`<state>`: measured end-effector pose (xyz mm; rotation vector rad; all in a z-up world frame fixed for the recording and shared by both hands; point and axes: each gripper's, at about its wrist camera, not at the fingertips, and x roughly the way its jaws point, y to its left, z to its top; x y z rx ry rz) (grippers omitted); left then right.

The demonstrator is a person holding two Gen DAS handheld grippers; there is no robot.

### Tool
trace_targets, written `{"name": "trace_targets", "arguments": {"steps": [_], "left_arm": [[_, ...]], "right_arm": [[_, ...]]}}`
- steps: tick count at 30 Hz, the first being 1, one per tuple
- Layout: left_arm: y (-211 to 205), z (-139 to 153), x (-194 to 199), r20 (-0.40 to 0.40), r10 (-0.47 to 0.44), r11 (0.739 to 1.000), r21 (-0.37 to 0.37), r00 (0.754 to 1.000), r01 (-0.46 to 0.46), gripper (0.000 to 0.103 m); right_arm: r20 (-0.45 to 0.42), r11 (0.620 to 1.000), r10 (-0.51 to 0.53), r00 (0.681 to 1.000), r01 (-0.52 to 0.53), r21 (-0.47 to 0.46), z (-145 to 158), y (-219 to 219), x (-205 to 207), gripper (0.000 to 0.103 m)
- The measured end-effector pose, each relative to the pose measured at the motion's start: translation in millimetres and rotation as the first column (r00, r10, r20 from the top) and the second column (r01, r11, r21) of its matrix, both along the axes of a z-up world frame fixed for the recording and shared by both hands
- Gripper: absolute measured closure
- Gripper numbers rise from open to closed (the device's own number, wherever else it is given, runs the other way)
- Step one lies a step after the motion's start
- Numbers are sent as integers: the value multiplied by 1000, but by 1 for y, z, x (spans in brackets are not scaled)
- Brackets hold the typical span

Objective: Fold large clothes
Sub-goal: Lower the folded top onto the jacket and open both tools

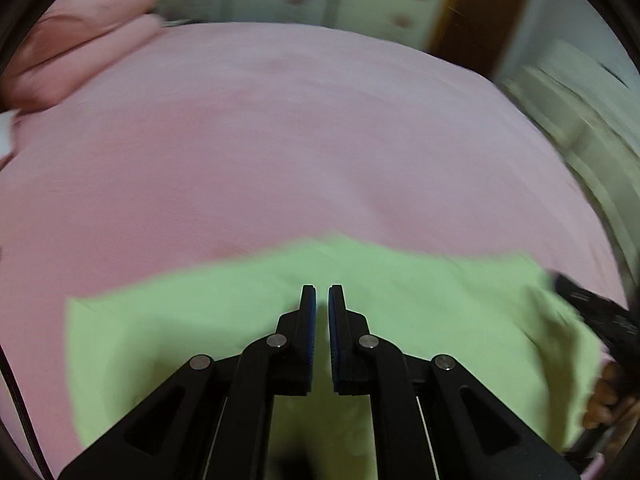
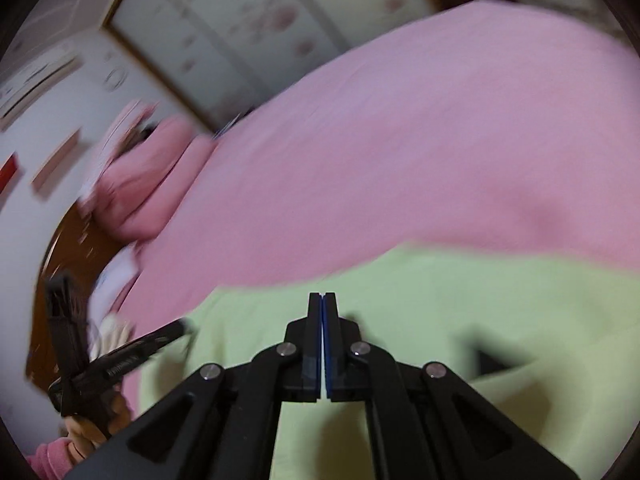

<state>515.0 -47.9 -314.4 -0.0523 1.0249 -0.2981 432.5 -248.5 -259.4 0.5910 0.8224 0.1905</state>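
A light green garment (image 1: 224, 320) lies spread on the pink bedsheet (image 1: 280, 140). My left gripper (image 1: 322, 294) hangs just above it with its jaws a narrow gap apart and nothing between them. In the right wrist view the same green garment (image 2: 440, 312) lies under my right gripper (image 2: 323, 300), whose jaws are pressed together with nothing visible between them. The right gripper also shows at the right edge of the left view (image 1: 596, 312), at the garment's right edge. The left gripper shows at the left of the right view (image 2: 132, 354). Both views are motion-blurred.
A pink pillow or bundle (image 1: 80, 36) lies at the head of the bed, also in the right view (image 2: 148, 184). Floral wardrobe doors (image 2: 240, 20) and a brown wooden frame (image 1: 480, 12) stand beyond the bed. A brown headboard (image 2: 72, 248) is at left.
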Motion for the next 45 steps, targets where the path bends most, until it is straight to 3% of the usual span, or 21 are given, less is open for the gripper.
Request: {"name": "trace_targets", "arguments": {"steps": [2, 4, 7, 9, 12, 15, 16, 18, 20, 22, 24, 25, 28, 29, 33, 38, 45], "left_arm": [[-22, -9, -19, -35, -52, 999, 1, 998, 52, 100], [-36, -24, -34, -44, -62, 992, 108, 997, 67, 100], [-33, -40, -37, -54, -50, 974, 218, 997, 61, 102], [-16, -43, -35, -86, -34, 981, 187, 996, 50, 102], [-17, -36, -26, -110, -11, 982, 186, 994, 31, 102], [-14, -20, -44, -117, 24, 979, 202, 993, 0, 100], [-11, -11, -67, -115, 35, 980, 201, 993, -11, 96], [-6, 3, -82, -106, 43, 983, 183, 993, -23, 78], [-6, 20, -94, -80, 52, 981, 190, 995, -36, 33], [-9, 34, -105, -52, 43, 984, 176, 998, -34, 24], [-2, 56, -117, -33, 36, 987, 161, 999, -30, 22], [-1, 64, -130, -30, 39, 986, 166, 999, -33, 19], [19, 92, -155, -10, 61, 983, 176, 998, -58, 17], [25, 100, -160, -8, 67, 983, 172, 998, -65, 17], [40, 116, -192, -41, 78, 981, 182, 996, -69, 17], [52, 130, -244, -65, 47, 981, 189, 997, -34, 17], [57, 124, -309, -80, 71, 959, 278, 994, -46, 17]], "right_arm": [[-53, 999, 39, 998, -39, -6, -13, 23, 1, 103], [-101, 997, 31, 994, -39, -73, -24, 32, -6, 103], [-72, 970, -66, 995, 47, -237, -26, 10, -40, 103], [-71, 921, -152, 986, 115, -372, -17, -1, -56, 103], [-114, 869, -246, 963, 167, -466, -8, -24, -80, 103], [-146, 893, -274, 951, 196, -405, 10, -31, -108, 103], [-146, 898, -277, 950, 201, -392, 13, -31, -112, 103], [-145, 904, -273, 951, 203, -376, 26, -25, -131, 100], [-160, 911, -261, 952, 189, -367, 35, -7, -141, 100], [-179, 922, -244, 953, 170, -349, 45, 5, -156, 99], [-195, 930, -235, 952, 162, -330, 49, 16, -163, 97], [-205, 932, -235, 950, 161, -324, 54, 22, -169, 90], [-214, 931, -246, 945, 169, -324, 70, 41, -193, 49], [-201, 926, -255, 946, 179, -333, 79, 48, -202, 43], [-182, 916, -257, 949, 180, -358, 105, 77, -231, 35], [-188, 930, -229, 955, 158, -331, 121, 103, -260, 28], [-199, 941, -176, 964, 105, -323, 110, 135, -315, 26]]}}
